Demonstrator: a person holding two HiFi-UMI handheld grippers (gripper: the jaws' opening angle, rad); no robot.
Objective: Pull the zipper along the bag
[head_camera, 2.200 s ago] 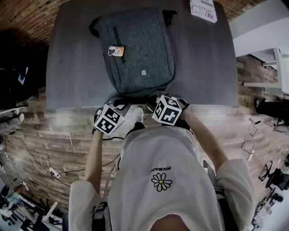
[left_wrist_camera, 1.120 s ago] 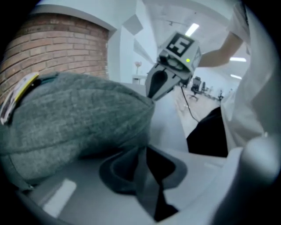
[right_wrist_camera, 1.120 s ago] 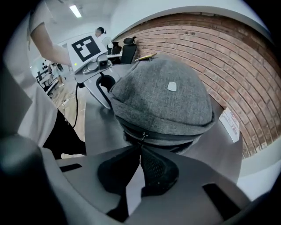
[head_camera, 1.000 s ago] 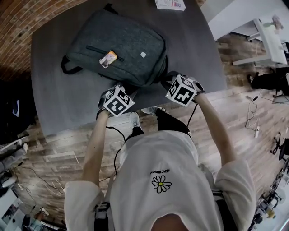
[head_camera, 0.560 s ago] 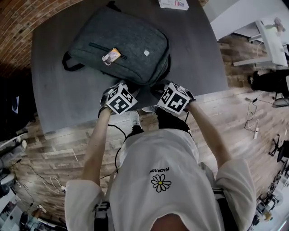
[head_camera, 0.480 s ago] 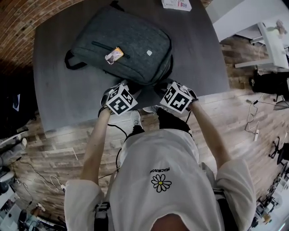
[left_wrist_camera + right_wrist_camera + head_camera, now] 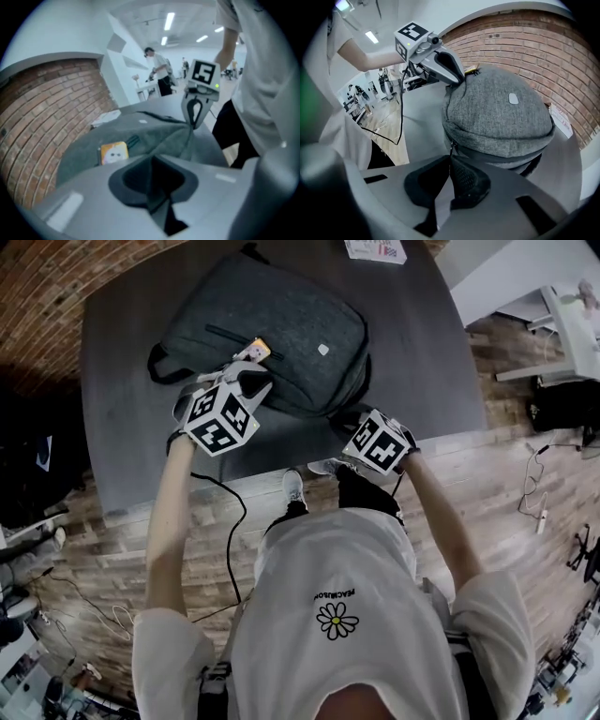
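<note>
A grey backpack (image 7: pixel 291 329) lies flat on the dark table (image 7: pixel 122 427), with a yellow tag (image 7: pixel 260 351) on its front. My left gripper (image 7: pixel 251 381) is over the bag's near-left edge, just below the tag. Its jaws are closed, and in the right gripper view its fingertips (image 7: pixel 459 77) pinch the fabric at the bag's rim. My right gripper (image 7: pixel 350 418) sits at the bag's near-right corner. There it is shut on the zipper pull (image 7: pixel 451 149), which runs from the zip line into its jaws (image 7: pixel 450 161).
A printed sheet (image 7: pixel 375 249) lies at the table's far edge. The table's near edge (image 7: pixel 281 474) runs just behind both grippers, and a black cable (image 7: pixel 230 521) hangs below it over the wooden floor. A person (image 7: pixel 159 70) stands far off in the room.
My left gripper has swung up and left from the bag's near edge to the rim by the yellow tag. The right gripper has stayed at the near-right corner.
</note>
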